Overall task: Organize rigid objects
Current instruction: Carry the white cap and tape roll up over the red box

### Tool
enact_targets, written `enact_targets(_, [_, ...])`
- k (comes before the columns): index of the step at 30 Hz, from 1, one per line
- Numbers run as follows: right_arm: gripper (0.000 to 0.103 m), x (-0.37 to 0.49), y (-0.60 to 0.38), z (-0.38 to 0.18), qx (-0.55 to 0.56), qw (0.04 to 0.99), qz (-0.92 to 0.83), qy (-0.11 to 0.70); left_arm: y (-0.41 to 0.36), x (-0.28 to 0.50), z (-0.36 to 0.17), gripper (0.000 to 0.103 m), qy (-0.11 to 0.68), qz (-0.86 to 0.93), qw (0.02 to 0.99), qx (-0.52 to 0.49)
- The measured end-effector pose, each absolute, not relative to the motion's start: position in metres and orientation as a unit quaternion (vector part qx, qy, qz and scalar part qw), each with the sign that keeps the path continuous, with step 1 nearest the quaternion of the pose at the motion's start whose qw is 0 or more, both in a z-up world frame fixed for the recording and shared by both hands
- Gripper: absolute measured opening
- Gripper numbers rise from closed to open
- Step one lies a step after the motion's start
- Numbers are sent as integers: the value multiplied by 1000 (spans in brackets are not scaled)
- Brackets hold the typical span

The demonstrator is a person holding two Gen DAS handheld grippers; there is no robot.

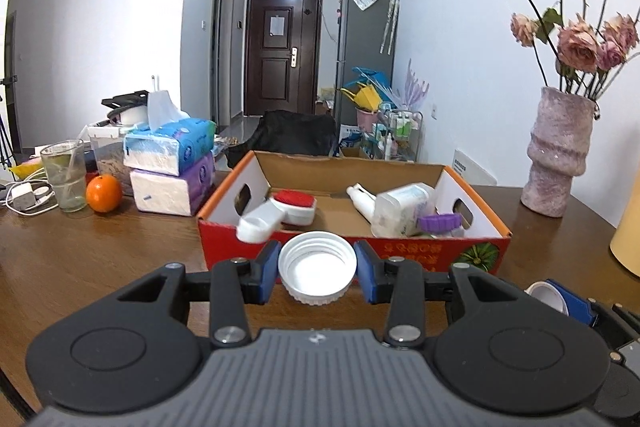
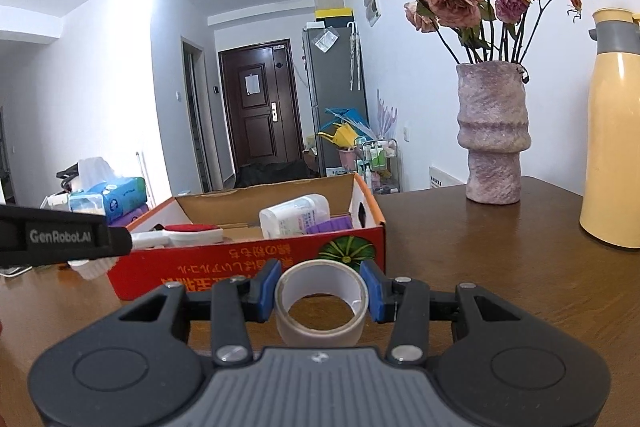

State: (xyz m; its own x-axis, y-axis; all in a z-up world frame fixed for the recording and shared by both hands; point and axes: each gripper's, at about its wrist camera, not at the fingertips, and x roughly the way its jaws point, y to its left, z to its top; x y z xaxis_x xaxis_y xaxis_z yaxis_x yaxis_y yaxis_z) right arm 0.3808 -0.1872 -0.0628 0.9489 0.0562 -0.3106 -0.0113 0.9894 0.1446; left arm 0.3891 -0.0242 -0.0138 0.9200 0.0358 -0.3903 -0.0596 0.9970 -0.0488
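My left gripper [image 1: 317,269] is shut on a white ribbed jar lid [image 1: 317,275], open side up, held just in front of the red cardboard box [image 1: 360,251]. The box holds a white and red lint brush [image 1: 280,213], a white bottle [image 1: 396,211] and a purple lid [image 1: 440,223]. My right gripper [image 2: 322,291] is shut on a roll of clear tape [image 2: 320,307], held before the box's front right corner [image 2: 360,251]. The tape roll and right gripper show at the left wrist view's right edge [image 1: 548,297].
A pink vase of dried roses [image 2: 494,131] and a yellow thermos [image 2: 614,131] stand at the right on the wooden table [image 2: 500,267]. Tissue packs [image 1: 176,167], an orange [image 1: 103,193], a glass [image 1: 66,175] and chargers lie left of the box.
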Motion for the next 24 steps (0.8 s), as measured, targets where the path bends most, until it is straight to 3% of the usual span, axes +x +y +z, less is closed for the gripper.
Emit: enact_targets(24, [43, 435, -166, -58, 82, 987, 36, 135, 7, 437, -5, 41, 186, 53, 980, -49])
